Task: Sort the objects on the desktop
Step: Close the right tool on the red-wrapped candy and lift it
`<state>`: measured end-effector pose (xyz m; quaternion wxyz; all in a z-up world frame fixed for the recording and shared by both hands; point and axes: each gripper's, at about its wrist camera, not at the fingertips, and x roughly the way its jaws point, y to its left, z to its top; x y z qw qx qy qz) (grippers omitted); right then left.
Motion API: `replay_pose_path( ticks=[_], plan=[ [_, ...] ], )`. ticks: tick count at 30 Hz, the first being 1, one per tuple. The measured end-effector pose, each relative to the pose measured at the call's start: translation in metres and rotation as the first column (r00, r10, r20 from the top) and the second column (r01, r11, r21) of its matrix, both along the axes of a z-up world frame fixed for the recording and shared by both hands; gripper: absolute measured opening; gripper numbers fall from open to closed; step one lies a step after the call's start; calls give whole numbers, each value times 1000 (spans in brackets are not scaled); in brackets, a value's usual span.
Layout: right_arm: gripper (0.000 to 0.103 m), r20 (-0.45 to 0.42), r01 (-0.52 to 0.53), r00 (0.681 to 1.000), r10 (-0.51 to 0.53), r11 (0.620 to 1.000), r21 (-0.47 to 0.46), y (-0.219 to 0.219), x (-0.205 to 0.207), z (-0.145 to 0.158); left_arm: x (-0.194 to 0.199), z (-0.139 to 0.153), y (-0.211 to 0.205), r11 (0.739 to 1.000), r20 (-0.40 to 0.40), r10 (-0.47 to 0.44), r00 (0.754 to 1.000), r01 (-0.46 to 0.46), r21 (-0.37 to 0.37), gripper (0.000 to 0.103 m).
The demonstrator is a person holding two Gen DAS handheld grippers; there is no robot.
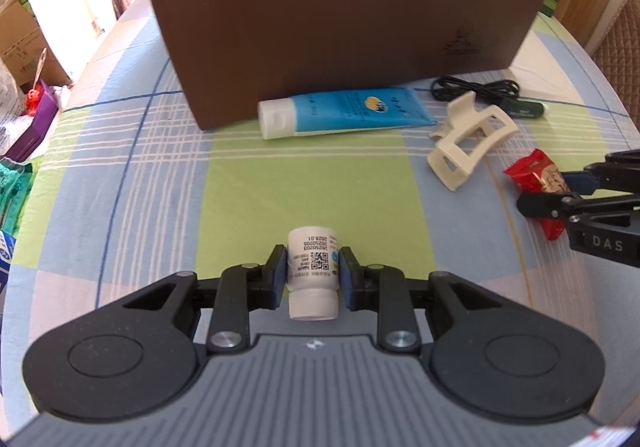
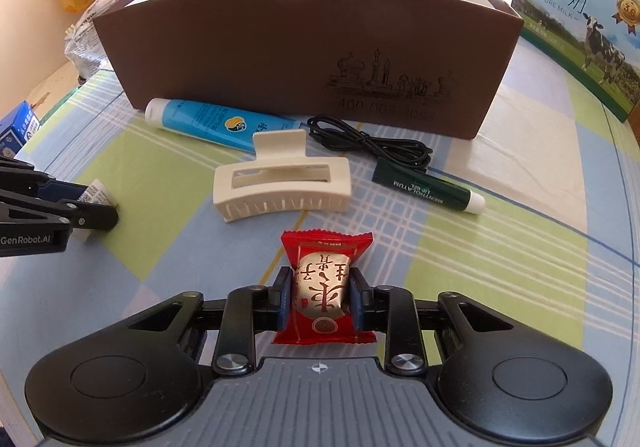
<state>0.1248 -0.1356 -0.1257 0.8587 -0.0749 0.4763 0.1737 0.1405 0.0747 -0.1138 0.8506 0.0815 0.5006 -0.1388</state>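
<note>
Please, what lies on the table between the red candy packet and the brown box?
In the right wrist view, the cream hair clip lies between the red candy packet and the brown box; behind the clip is the blue tube.

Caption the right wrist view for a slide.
Right gripper shut on a red candy packet; hair claw, lip balm and brown box beyond.

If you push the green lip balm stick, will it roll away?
Probably yes. The lip balm stick is a slim round tube lying on its side on the tablecloth, so a sideways nudge would likely roll it. The soft cloth may slow it. It looks small and stiff, so it is probably light and should not bend.
</note>
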Motion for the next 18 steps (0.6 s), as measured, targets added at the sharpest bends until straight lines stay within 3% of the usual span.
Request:
replay_pose_path(
  ticks=[12, 18],
  plan=[
    [26, -24, -40, 999, 40, 999, 15, -8, -25, 2, -28, 0, -38, 989, -6, -145, 989, 145, -10, 23],
    [25, -52, -17, 998, 19, 999, 43, -15, -32, 5, -35, 2, -45, 985, -33, -168, 985, 167, -37, 22]
  ],
)
